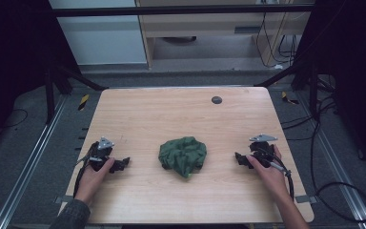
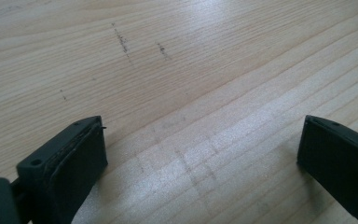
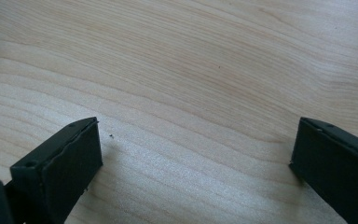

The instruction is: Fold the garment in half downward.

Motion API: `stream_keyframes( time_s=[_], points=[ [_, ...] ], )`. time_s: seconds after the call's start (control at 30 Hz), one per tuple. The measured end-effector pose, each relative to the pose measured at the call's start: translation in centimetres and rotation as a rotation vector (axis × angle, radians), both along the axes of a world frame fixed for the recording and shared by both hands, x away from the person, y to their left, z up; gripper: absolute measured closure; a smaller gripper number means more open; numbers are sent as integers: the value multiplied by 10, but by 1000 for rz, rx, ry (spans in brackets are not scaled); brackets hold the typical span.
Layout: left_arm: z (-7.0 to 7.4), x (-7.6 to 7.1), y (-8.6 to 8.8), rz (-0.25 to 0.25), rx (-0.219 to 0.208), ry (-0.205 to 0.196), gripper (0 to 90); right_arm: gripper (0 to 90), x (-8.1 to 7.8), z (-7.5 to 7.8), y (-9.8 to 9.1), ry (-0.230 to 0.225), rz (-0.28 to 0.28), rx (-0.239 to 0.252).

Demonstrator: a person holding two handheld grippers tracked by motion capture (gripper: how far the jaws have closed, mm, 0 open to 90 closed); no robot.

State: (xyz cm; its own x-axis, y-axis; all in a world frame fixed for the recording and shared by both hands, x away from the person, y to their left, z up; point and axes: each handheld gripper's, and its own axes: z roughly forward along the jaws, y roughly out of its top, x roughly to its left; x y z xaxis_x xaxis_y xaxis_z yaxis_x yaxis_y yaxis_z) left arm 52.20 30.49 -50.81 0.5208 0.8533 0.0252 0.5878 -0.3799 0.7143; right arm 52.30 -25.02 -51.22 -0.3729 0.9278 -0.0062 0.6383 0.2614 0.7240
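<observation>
High view: one wooden worktop, one crumpled green cloth, two tongs, two hands. The cloth sits as a single bunched heap on the worktop, roughly midway between the left and right edges and somewhat nearer the near edge than the far one. Left tongs lie near the left edge, held by the left hand, tips pointing inward toward the cloth. Right tongs lie near the right edge, held by the right hand, tips also pointing inward. Both are well apart from the cloth, nothing touching it. One dark round spot on the worktop near the far edge, right of centre. One grey three-cornered plate on top of each tongs, two in total. Cables trail from each toward the near edge.

Left gripper view: left tongs spread wide, two black jaws at the bottom corners, bare wood grain between them, nothing gripped. A few faint dark scuff marks on the wood ahead.

Right gripper view: right tongs likewise spread wide, two black jaws, bare wood between, nothing gripped. One tiny dark speck just beside the left jaw.
</observation>
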Motion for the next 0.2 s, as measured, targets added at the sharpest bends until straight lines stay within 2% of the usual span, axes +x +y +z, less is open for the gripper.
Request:
stream_keyframes(
  time_s=[0.2],
  points=[
    [0,0,-2,16,-2,3,0,3,1,0,5,3,-46,2]
  ],
)
